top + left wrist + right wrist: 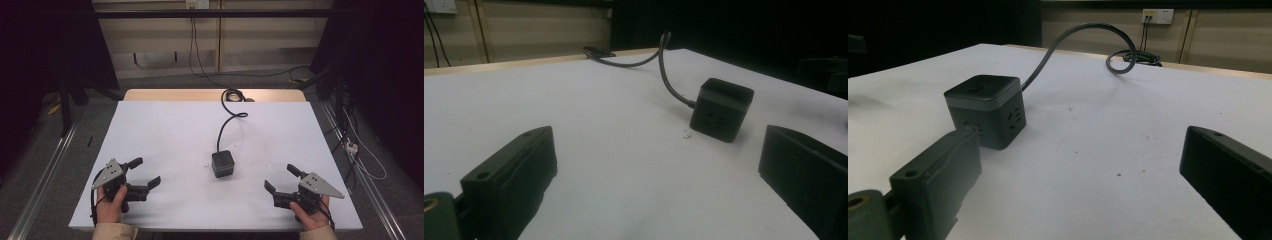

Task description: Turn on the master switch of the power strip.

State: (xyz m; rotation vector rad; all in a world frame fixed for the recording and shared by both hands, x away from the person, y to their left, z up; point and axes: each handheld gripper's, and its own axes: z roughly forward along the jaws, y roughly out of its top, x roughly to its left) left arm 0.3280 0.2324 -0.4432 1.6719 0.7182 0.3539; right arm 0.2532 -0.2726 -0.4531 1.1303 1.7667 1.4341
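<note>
A dark cube-shaped power socket (pixel 222 163) stands on the white tabletop (pixel 165 135) just right of centre, with sockets on its sides and a button on top. Its black cable (pixel 226 122) curls away to the far edge. My left gripper (pixel 148 172) rests near the front left, open and holding nothing, well to the left of the cube (pixel 721 109). My right gripper (pixel 283 179) rests near the front right, open and holding nothing, with the cube (pixel 985 110) ahead of its left jaw. A hand holds each gripper.
The cable's coil (pixel 233 95) lies at the table's far edge, on a wooden strip (pixel 150 95). Loose cables (pixel 355 150) run along the floor to the right of the table. A metal rail (pixel 42 180) runs along the floor on the left.
</note>
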